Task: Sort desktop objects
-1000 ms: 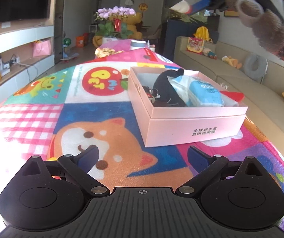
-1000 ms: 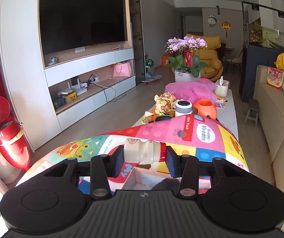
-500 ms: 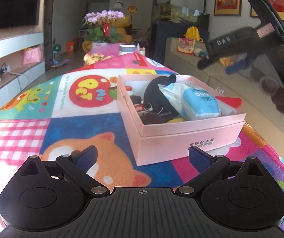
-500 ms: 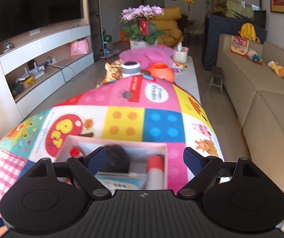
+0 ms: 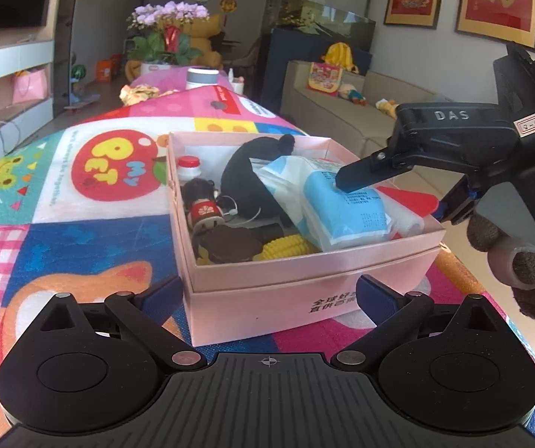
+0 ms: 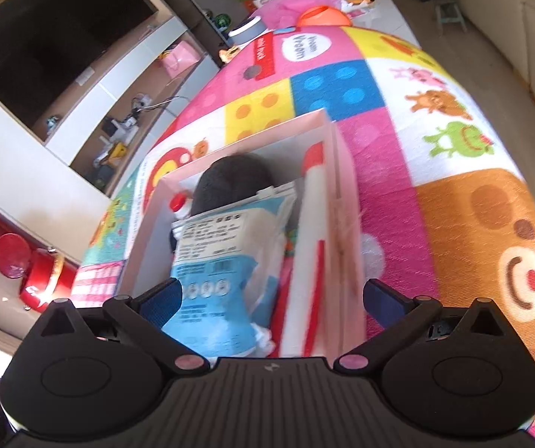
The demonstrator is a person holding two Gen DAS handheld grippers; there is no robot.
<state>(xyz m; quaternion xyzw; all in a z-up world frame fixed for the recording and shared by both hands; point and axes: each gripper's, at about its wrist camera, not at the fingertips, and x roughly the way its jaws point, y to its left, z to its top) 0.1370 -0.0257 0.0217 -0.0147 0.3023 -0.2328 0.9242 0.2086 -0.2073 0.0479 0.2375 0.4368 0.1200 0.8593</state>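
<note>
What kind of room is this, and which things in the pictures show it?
Most likely a home living room. A long beige sofa with toys on it runs along one wall, a large dark television hangs above low white shelves, and potted orchids stand at the far end of the colourful cartoon mat.
</note>
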